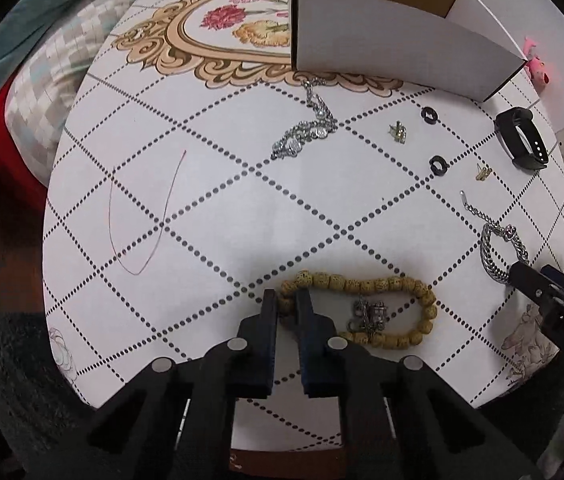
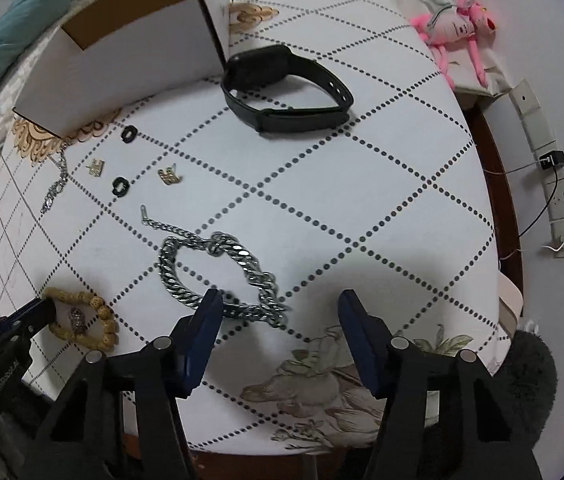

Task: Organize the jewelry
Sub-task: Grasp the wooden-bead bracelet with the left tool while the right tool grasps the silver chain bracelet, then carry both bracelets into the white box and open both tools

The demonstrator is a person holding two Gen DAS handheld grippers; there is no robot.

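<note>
The right gripper (image 2: pixel 280 308) stands wide apart over the silver curb-chain bracelet (image 2: pixel 218 268) on the tablecloth (image 2: pixel 361 184).

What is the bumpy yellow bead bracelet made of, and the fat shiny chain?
The yellow bead bracelet looks like pitted seed, wood or stone: matte, speckled with tiny holes; which one is unclear. The chunky silver chain bracelet looks like polished metal, since its links flash bright highlights. The left gripper pinches the beads.

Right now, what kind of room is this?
Probably a bedroom at home. Folded bedding lies beside the flowery tablecloth, a pink plush toy sits by the wall, and a power strip is plugged in.
</note>
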